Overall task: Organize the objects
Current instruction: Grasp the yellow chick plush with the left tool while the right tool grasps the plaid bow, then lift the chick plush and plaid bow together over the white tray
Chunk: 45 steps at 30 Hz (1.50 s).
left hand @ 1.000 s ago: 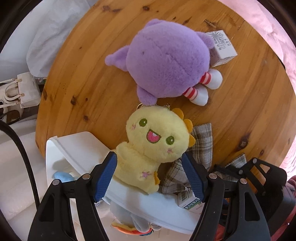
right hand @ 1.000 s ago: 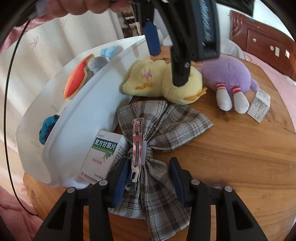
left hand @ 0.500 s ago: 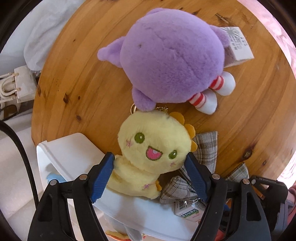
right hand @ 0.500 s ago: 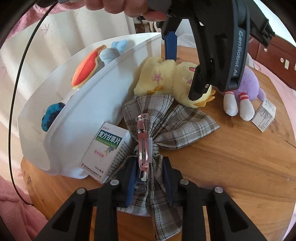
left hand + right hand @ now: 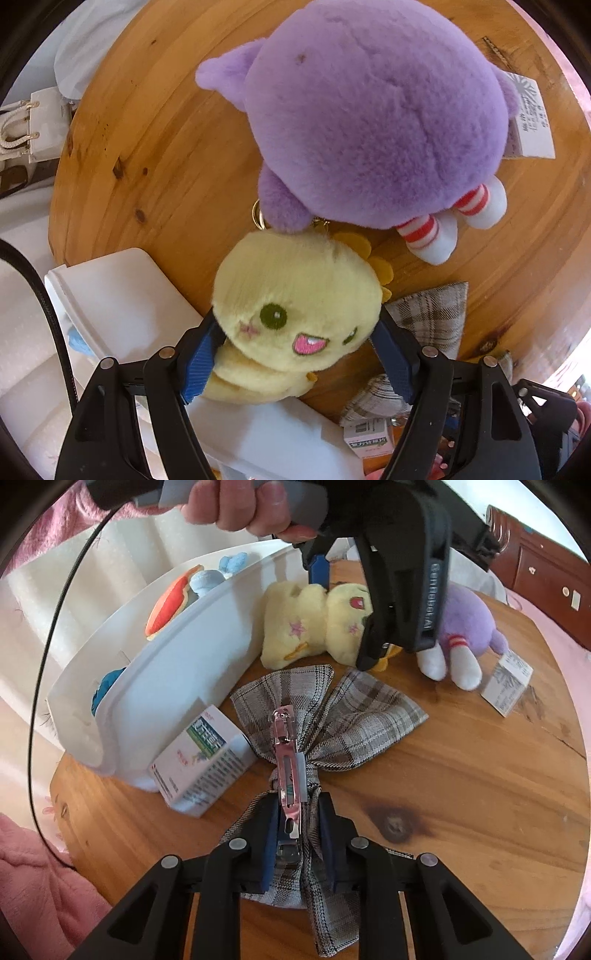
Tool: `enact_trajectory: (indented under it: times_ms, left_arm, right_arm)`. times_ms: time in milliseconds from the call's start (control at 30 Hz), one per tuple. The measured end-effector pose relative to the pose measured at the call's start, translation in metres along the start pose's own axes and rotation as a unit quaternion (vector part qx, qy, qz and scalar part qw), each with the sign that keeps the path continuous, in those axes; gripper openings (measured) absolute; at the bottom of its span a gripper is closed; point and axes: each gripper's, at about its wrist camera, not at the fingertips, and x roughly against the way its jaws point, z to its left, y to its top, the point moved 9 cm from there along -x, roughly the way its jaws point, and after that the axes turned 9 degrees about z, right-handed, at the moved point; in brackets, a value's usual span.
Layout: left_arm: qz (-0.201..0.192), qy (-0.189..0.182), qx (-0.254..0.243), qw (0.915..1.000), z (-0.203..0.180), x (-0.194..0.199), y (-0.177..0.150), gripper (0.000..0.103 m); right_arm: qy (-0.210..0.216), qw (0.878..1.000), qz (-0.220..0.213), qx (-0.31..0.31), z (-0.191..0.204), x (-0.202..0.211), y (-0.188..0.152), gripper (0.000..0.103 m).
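1. The right gripper [image 5: 297, 843] is clamped tight on the plaid bow [image 5: 328, 716], right at its metal clip [image 5: 287, 753], at 6 o'clock on the table [image 5: 480, 794].
2. The left gripper [image 5: 301, 360] has its jaws wide around the yellow plush [image 5: 295, 314]; whether they're pressing, I can't tell.
3. Risks, imo: the bow snags the medicine box [image 5: 201, 764] at its 9 o'clock, or the plush's keyring [image 5: 257, 214] drags the purple plush [image 5: 376, 122].
4. The white bin [image 5: 166, 686] sits at 10 o'clock.

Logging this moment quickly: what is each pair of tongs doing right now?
Left tongs: open, straddling the yellow plush toy.
Right tongs: shut on the grey plaid fabric bow.
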Motion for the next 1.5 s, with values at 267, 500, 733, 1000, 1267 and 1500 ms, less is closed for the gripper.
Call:
enact_trajectory:
  times_ms: [267,500,733,1000,1267,1500]
  left_arm:
    - [-0.004,0.006,0.018,0.9998,-0.013,0.005,-0.001,0.071]
    - [0.0,-0.01,0.018,0.9998,-0.031,0.012,-0.011,0.07]
    - [-0.001,-0.051,0.071,0.9962,-0.052,0.04,-0.028,0.07]
    - [-0.049,-0.055,0.089,0.9933,-0.037,0.095,-0.047,0.07]
    - [-0.099,-0.058,0.102,0.9882,-0.012,0.134,-0.083,0.07]
    - [-0.128,-0.062,0.124,0.9821,0.035,0.136,-0.102,0.07]
  right_arm:
    - [0.015,1.0,0.008,-0.002,-0.006,0.008,-0.006,0.02]
    - [0.027,0.999,0.012,0.022,-0.001,0.019,-0.008,0.02]
    - [0.036,0.999,0.002,0.033,0.008,0.035,-0.001,0.02]
    - [0.037,0.998,-0.012,0.043,0.029,0.054,0.019,0.02]
    - [0.029,0.998,-0.035,0.048,0.012,0.092,0.008,0.02]
    - [0.018,0.997,-0.062,0.048,0.027,0.112,0.023,0.02]
